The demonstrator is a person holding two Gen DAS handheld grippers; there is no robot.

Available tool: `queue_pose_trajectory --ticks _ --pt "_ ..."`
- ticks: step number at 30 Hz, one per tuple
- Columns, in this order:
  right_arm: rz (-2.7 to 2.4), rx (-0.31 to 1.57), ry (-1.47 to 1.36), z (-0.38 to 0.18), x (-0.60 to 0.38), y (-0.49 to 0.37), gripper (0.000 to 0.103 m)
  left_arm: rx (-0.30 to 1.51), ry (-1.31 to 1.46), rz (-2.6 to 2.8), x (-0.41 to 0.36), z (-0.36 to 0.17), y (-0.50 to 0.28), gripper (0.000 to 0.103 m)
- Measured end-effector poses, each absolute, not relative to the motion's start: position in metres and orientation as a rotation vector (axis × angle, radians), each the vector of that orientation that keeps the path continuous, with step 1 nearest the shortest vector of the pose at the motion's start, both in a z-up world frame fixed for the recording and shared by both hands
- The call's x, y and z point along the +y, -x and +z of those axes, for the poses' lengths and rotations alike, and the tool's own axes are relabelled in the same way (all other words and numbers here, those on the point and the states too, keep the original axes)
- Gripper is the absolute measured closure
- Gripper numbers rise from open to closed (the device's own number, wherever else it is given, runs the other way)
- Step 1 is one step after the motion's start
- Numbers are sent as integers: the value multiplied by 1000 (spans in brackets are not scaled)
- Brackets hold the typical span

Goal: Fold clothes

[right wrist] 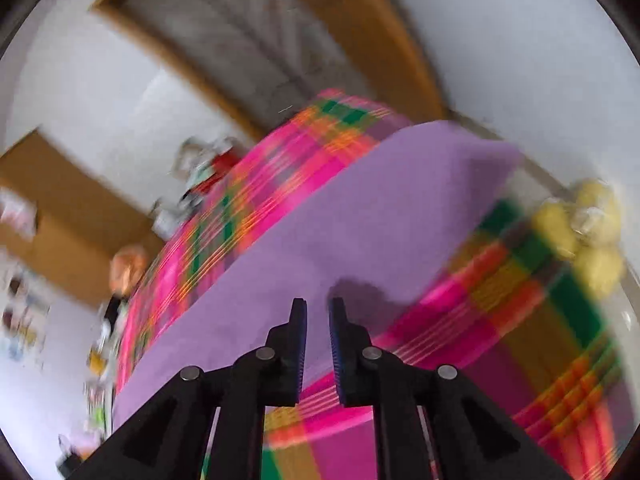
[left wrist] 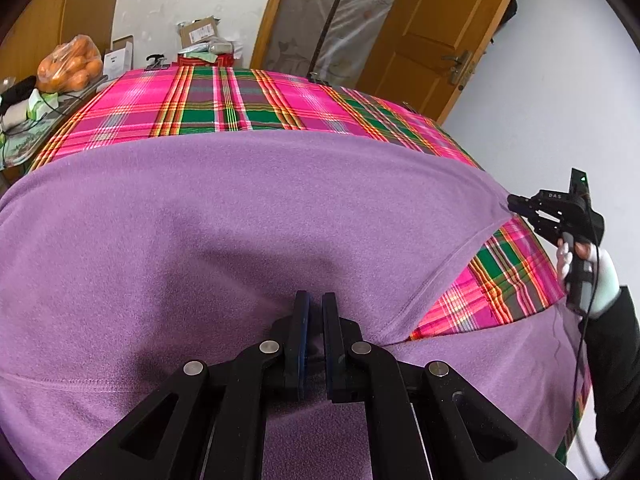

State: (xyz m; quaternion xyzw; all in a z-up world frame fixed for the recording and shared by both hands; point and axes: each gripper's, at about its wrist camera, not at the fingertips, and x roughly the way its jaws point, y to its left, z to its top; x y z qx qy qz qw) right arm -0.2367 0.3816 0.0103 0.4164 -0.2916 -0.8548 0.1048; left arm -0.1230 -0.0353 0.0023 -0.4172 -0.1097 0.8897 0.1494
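A purple fleece garment [left wrist: 240, 216] lies spread on a table covered with a pink, green and orange plaid cloth [left wrist: 224, 108]. My left gripper [left wrist: 316, 304] sits low over the garment's near part, jaws almost closed with a fold of purple cloth between the pads. My right gripper [left wrist: 516, 204] shows in the left wrist view at the garment's right edge, its tip touching the cloth corner. In the blurred right wrist view the right gripper [right wrist: 318, 308] has a narrow gap between its fingers, over the garment [right wrist: 360, 216] and the plaid cloth [right wrist: 520, 300].
A bag of oranges [left wrist: 70, 64], boxes [left wrist: 198, 34] and clutter stand at the table's far left. A wooden door [left wrist: 436, 24] and a curtained doorway are behind the table. Yellow fruit [right wrist: 580, 236] lies at the right in the right wrist view.
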Motion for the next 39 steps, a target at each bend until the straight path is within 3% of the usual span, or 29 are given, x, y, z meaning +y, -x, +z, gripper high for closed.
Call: queue_pose_trajectory --ticks 4,8,15,22,28,39 --pt "-2360 -669 -1275 12 321 231 90 -324 1199 2553 -37 2 123 97" --pt "-2422 -370 -1303 18 276 223 83 -331 1199 2551 -38 2 124 97" --pt "-2353 -239 -1163 49 211 198 83 -329 1228 2582 -43 13 102 97" --pt "-2364 -97 -1177 17 174 196 87 -309 1193 2760 -86 30 68 92" --pt "-2292 -262 -1174 11 194 200 87 -416 1216 2860 -126 23 66 92" --pt "-2155 -515 -1173 -4 215 211 88 -408 1238 2873 -119 10 62 91"
